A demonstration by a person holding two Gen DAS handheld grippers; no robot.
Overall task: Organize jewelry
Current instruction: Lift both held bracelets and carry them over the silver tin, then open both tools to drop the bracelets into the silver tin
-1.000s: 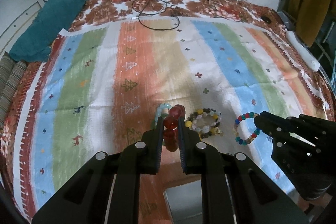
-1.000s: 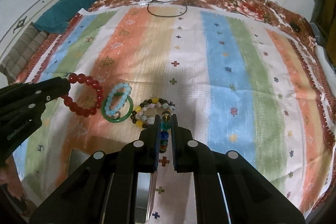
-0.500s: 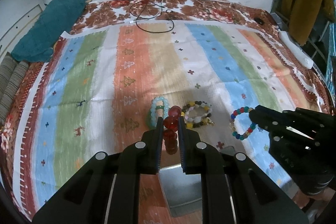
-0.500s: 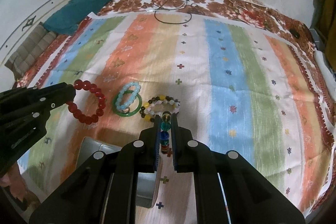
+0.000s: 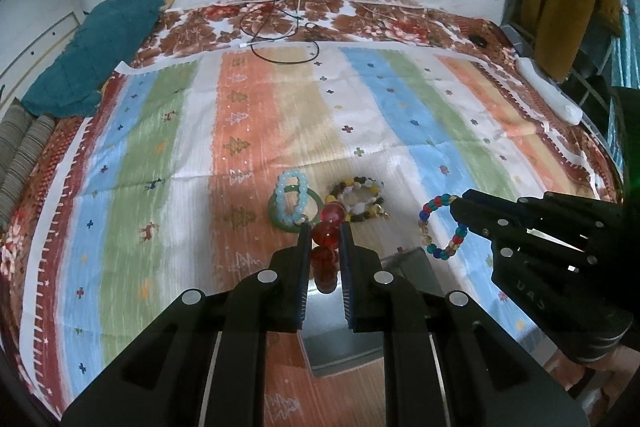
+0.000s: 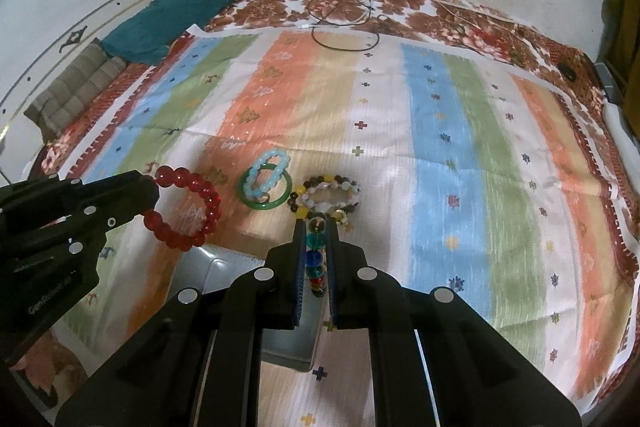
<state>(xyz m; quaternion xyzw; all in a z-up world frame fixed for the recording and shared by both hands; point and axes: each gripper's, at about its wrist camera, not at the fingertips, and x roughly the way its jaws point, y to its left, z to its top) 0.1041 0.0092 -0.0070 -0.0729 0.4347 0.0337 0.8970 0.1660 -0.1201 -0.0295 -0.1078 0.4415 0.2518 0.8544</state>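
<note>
My left gripper (image 5: 324,227) is shut on a red bead bracelet (image 5: 329,235), seen as a full ring (image 6: 188,209) hanging from its tip in the right wrist view. My right gripper (image 6: 316,223) is shut on a multicolour bead bracelet (image 6: 315,255), whose loop (image 5: 440,227) dangles in the left wrist view. On the striped blanket lie a pale blue bead bracelet (image 5: 292,195) over a green bangle (image 5: 280,219), and a mixed yellow, brown and white bead bracelet (image 5: 360,199). A grey metal tray (image 5: 344,343) sits below both grippers.
The striped blanket (image 5: 240,131) covers a bed with a floral sheet (image 5: 360,19). A teal pillow (image 5: 96,55) lies at the far left, black cables (image 5: 280,35) at the back, a white power strip (image 5: 548,99) at the right edge.
Both grippers have drawn back and slightly up with their bracelets, away from the jewelry on the blanket. More of the grey tray shows beneath them.
</note>
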